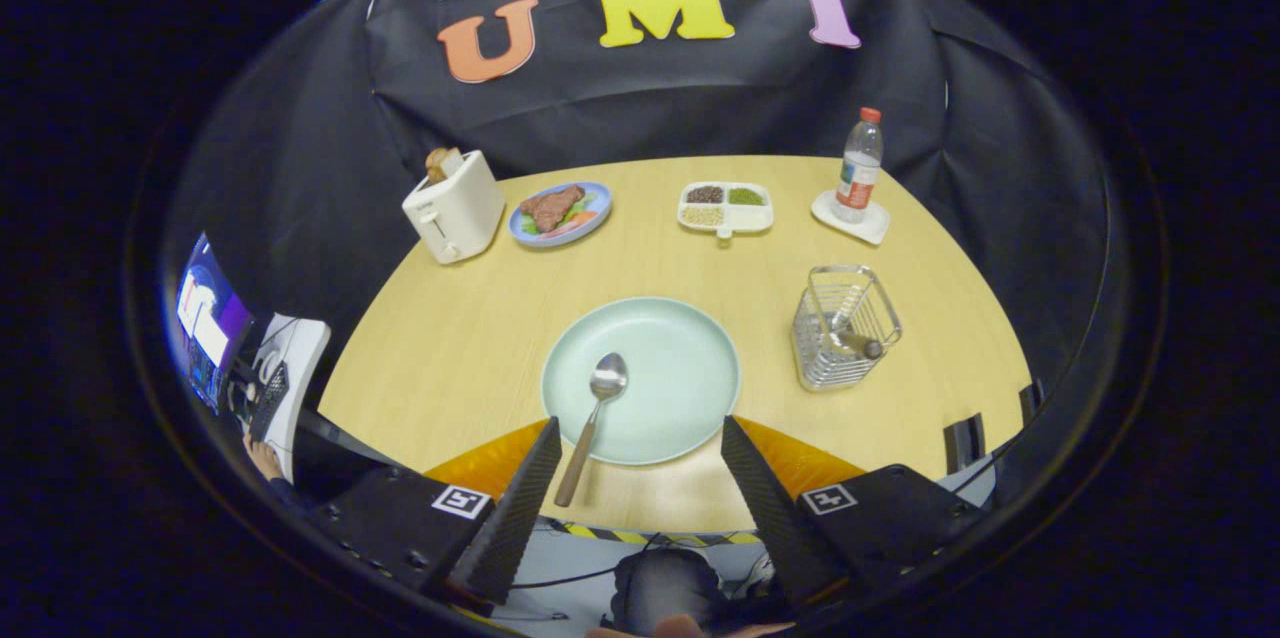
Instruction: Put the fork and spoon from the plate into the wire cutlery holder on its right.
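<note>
A pale green plate [680,368] lies on the wooden table just ahead of my fingers. A spoon [594,418] with a steel bowl and a wooden handle rests on the plate's left part, its handle reaching over the near rim toward my left finger. To the right of the plate stands the wire cutlery holder [845,326], and a wooden handle end [862,346] pokes out of it. My gripper [640,433] hovers above the table's near edge, open wide, with nothing between its fingers. The spoon's handle lies just inside the left finger [528,488].
Across the table stand a white toaster [455,208], a blue plate with food [558,212], a white divided dish [725,206] and a water bottle [858,166] on a white coaster. A person's hand and a screen are at the lower left.
</note>
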Demonstrator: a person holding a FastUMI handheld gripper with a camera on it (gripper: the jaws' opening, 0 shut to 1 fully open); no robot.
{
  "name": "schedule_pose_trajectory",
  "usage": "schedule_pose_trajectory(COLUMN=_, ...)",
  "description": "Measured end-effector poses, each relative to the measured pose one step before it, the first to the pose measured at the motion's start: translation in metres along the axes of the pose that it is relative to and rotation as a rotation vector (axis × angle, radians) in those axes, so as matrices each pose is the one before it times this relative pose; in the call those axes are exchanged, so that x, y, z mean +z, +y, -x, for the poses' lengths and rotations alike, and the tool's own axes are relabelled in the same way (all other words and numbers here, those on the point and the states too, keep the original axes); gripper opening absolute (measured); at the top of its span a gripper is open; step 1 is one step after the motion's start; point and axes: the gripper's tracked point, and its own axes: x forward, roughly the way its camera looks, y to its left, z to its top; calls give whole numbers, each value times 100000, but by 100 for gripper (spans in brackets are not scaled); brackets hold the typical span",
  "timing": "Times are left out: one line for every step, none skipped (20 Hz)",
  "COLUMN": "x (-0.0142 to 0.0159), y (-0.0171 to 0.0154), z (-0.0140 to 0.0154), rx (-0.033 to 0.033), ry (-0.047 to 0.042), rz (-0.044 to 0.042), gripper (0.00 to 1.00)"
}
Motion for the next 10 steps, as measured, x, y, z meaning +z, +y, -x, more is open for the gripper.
schedule_pose_trajectory(x=-505, y=720, z=-625, rx=418, ry=1052, rz=-159, gripper=97)
schedule_pose_trajectory(x=-348, y=613, z=-786, rx=322, ry=980, rz=54, gripper=97)
schedule_pose_trajectory(x=-235, y=381, z=-823, rx=-297, ry=494, rz=-45, gripper=97)
schedule_pose_trajectory(x=-159, y=235, z=-889, rx=-606, ry=567, rz=-21, gripper=97)
schedule_pose_trajectory(x=-223, y=260, z=-1000, rx=-271, ry=1055, rz=64, gripper=97)
schedule_pose_trajectory(x=-218, y=148, z=-984, rx=-254, ry=1379, rz=-262, gripper=96)
schedule_pose_trajectory(x=-186, y=43, z=-985, rx=-245, ry=1614, rz=-931, gripper=96)
schedule_pose_trajectory(x=-141, y=-13, z=-1014, rx=28, ry=2088, rz=-955, gripper=95)
schedule_pose_trajectory(x=-175, y=95, z=-919, rx=327, ry=2238, rz=-985, gripper=92)
schedule_pose_trajectory(x=-45, y=-2, z=-744, rx=108, ry=1882, rz=-903, gripper=88)
